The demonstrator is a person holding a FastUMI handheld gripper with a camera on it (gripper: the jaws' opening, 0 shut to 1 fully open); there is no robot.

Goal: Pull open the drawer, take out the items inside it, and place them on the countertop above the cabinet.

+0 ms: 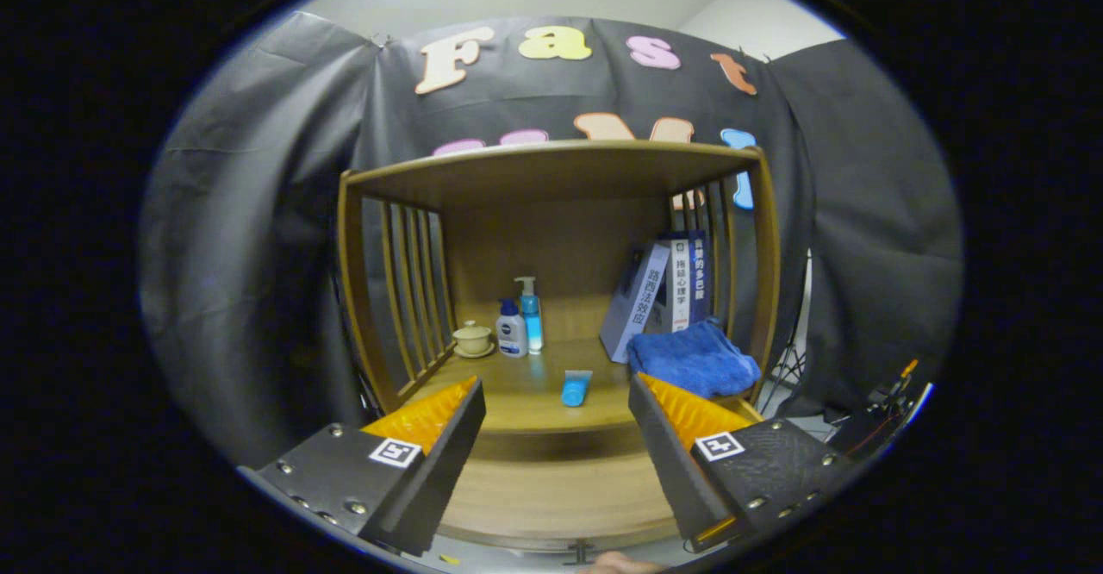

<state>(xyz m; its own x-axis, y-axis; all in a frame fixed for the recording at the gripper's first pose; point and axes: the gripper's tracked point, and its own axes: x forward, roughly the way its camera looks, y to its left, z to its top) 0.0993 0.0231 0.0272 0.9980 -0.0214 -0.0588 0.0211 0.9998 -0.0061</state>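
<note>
The gripper (556, 436) has its fingers spread wide, holding nothing. Below and between them lies the drawer (560, 496) front, apparently shut, so nothing looks done yet: opening it, emptying it and setting things out all remain. Its contents are hidden, and its handle is cut off at the bottom. Beyond the fingers, the cabinet's surface (526, 402) carries a small blue tube (576, 387), a folded blue towel (694, 358), bottles (520, 326), a lidded cup (472, 338) and books (663, 294).
</note>
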